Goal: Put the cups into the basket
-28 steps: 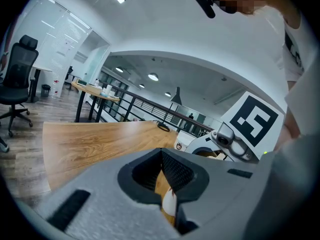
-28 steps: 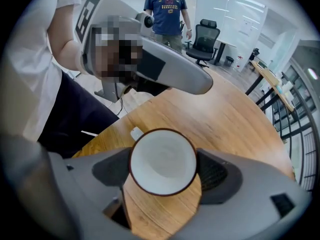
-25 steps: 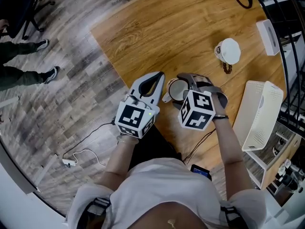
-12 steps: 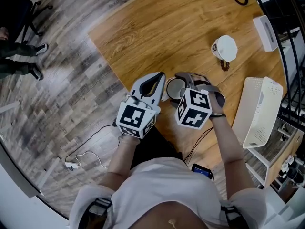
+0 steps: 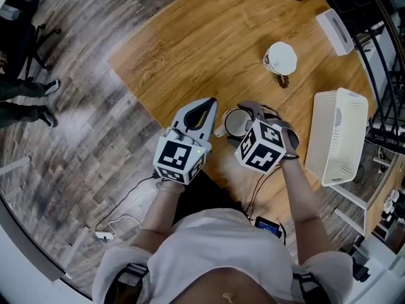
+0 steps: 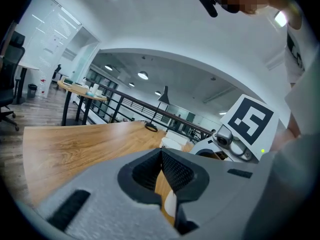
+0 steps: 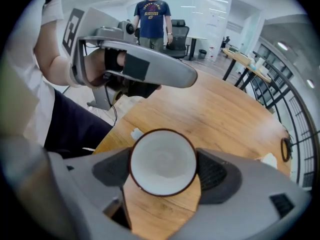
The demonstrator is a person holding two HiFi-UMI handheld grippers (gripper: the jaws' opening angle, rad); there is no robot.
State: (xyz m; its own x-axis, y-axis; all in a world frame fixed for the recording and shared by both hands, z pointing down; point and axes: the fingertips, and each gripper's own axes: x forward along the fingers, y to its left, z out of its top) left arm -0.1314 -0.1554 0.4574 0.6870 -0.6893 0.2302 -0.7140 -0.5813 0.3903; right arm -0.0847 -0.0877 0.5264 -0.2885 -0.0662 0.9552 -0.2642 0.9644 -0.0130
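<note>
White, dark-rimmed, a cup (image 7: 162, 161) is pinched between the pads of the right tongs (image 5: 243, 118), its mouth turned toward that gripper's camera, over the near edge of the wooden counter (image 5: 209, 43). At nine o'clock of it, the left tongs (image 6: 161, 156) are held pressed together with nothing between them. A second cup (image 5: 279, 59) is seen on the counter at one o'clock, and the white basket (image 5: 316, 135) is set at three o'clock, well apart from both.
</note>
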